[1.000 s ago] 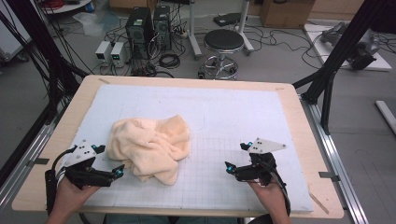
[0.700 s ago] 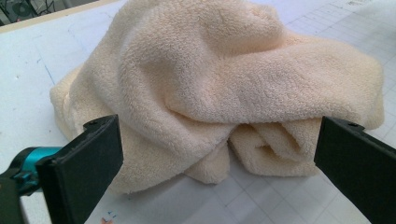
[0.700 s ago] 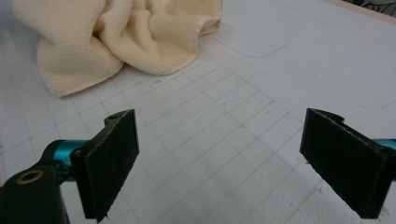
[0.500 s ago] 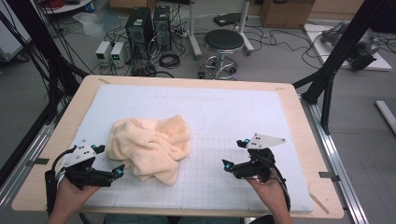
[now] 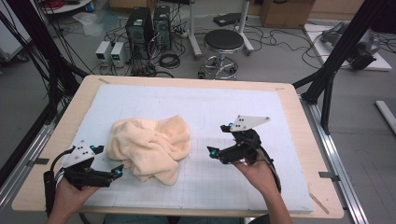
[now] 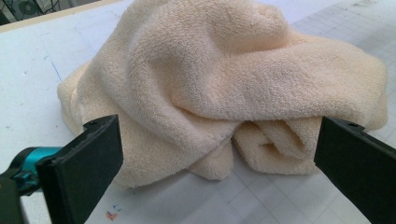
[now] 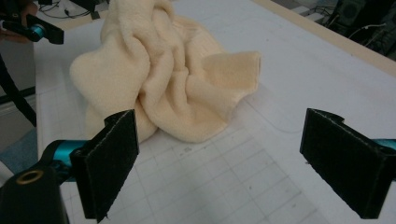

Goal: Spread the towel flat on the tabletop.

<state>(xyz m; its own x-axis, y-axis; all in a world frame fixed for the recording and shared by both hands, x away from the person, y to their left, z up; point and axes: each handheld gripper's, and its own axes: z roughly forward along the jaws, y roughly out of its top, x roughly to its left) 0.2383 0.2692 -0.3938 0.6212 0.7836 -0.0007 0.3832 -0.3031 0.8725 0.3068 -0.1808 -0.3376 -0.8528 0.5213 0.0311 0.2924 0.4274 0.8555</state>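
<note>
Left gripper [image 5: 117,171]: jaws spread, empty, just beside the towel's near-left edge. Cream towel [image 5: 152,145]: crumpled in a heap, left of centre on the white gridded mat [image 5: 243,182]. Right gripper [image 5: 211,153]: jaws spread, empty, near the towel, apart from it.

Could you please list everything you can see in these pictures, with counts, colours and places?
Towel: one, cream, crumpled in a heap left of the mat's middle.
Mat: one, white with a faint grid, covering the table.
Table: one, light wood rim around the mat.
Stool: one, black round seat, on the floor beyond the table.
Computer towers: two, black, on the floor behind the table.
Left gripper: one, black, open, just left of the towel.
Right gripper: one, black, open, apart from the towel on its right.
</note>
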